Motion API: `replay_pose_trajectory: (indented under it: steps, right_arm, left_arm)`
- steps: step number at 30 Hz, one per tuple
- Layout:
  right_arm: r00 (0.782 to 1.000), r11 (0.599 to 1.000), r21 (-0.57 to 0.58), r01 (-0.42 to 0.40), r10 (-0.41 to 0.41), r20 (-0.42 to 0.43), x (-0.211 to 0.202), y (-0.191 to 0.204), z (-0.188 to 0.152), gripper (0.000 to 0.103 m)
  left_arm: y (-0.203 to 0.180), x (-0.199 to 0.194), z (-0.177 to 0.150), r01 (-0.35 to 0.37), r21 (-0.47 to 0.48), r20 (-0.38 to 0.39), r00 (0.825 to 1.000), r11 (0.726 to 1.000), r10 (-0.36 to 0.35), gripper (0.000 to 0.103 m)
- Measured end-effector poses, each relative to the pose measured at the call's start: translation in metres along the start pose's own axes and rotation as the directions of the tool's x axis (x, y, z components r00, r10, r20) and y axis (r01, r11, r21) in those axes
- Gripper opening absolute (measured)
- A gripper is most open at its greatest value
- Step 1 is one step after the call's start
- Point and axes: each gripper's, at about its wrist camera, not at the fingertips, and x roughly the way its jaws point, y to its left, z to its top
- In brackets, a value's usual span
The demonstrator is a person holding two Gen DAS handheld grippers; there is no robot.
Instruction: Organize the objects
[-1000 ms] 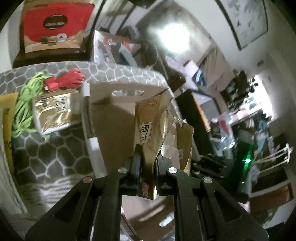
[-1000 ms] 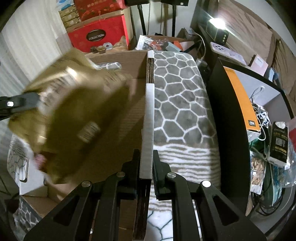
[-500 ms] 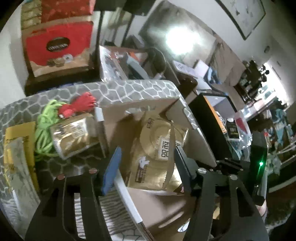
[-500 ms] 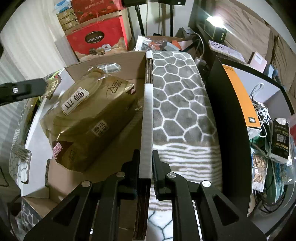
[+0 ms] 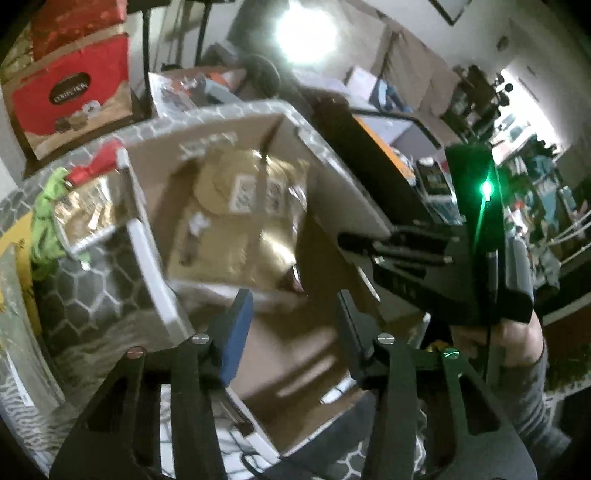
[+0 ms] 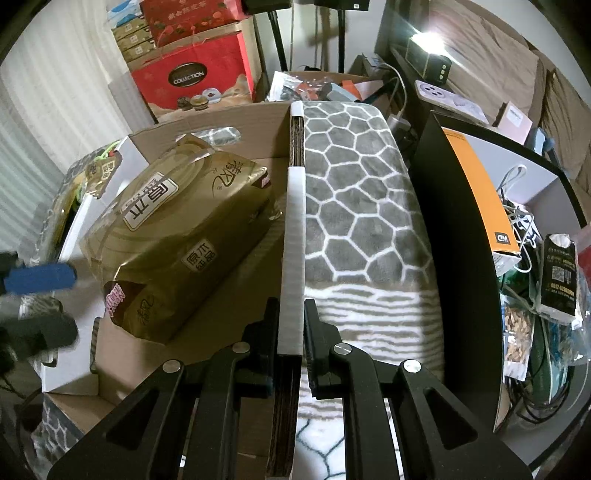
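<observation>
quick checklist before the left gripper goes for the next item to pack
1. Left gripper open, holding nothing: ok.
2. Gold tissue pack lying inside the cardboard box: ok.
3. Right gripper clamped on the box flap, keeping it open: ok.
4. Room left in the box near the grippers: ok, bare cardboard floor shows.
5. Next item, small gold packet, reachable outside the box on the patterned blanket: ok.
6. Packet free of the green cord: cannot tell.

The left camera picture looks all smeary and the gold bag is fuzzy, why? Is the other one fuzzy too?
Left wrist view: motion blur smears the gold bag and the cardboard box, and a lamp glares white. Right wrist view: sharp, the bag's label is crisp; only the left tongs at the edge blur.
</observation>
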Motion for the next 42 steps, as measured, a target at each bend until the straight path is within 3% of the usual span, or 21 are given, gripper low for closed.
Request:
replay_pose_trajectory:
  steps: [8,15,16,17,20,24,28,35,38,39,41,42]
  right_arm:
    - [1.000,1.000,0.004,-0.003,0.002,0.002,0.000,0.000,0.000,0.012]
    - [1.000,1.000,0.005,0.000,0.000,0.003,-0.001,0.000,-0.001,0.012]
    - [1.000,1.000,0.002,0.003,-0.003,0.004,-0.001,0.001,-0.001,0.012]
    - [1.000,1.000,0.001,0.005,-0.005,0.005,-0.001,0.002,-0.001,0.012]
    - [1.000,1.000,-0.001,0.005,-0.005,0.008,0.000,0.002,-0.002,0.012]
    - [1.000,1.000,0.006,0.003,-0.003,0.009,0.000,0.002,-0.003,0.012]
    - [1.000,1.000,0.006,0.003,-0.003,0.008,0.000,0.002,-0.003,0.012]
    - [1.000,1.000,0.003,0.000,0.000,0.007,0.002,0.002,-0.003,0.012]
    - [1.000,1.000,0.002,0.001,-0.001,0.004,0.002,0.002,-0.003,0.012]
    - [1.000,1.000,0.003,0.002,-0.002,0.003,0.002,0.003,-0.002,0.012]
    - [1.000,1.000,0.001,0.005,-0.005,0.003,0.002,0.003,-0.002,0.012]
    - [1.000,1.000,0.000,0.006,-0.006,0.003,0.002,0.003,-0.002,0.012]
  left_arm:
    - [0.001,0.030,0.003,-0.010,-0.048,-0.082,0.997,0.999,0.006,0.043]
    - [-0.004,0.039,0.017,-0.075,-0.031,-0.117,0.991,0.997,0.071,0.047]
    - [-0.004,0.041,0.019,-0.092,-0.025,-0.123,0.989,0.995,0.088,0.039]
    - [-0.004,0.042,0.021,-0.115,-0.011,-0.126,0.986,0.993,0.112,0.023]
    - [-0.006,0.048,0.022,-0.115,0.012,-0.144,0.983,0.993,0.115,0.011]
    - [-0.020,0.045,0.021,-0.155,0.084,-0.101,0.981,0.984,0.163,0.003]
    - [-0.026,0.042,0.015,-0.143,0.126,-0.085,0.984,0.982,0.154,0.000]
    - [-0.008,0.023,0.003,-0.135,0.102,-0.069,0.987,0.986,0.143,0.000]
    - [0.013,0.015,0.006,-0.075,-0.018,-0.076,0.994,0.997,0.074,0.002]
    - [0.019,0.013,0.008,-0.060,-0.059,-0.075,0.996,0.996,0.055,0.005]
    - [0.031,0.010,0.014,-0.024,-0.132,-0.054,0.998,0.991,0.017,0.031]
    - [0.034,0.008,0.017,-0.027,-0.147,-0.043,0.999,0.989,0.021,0.035]
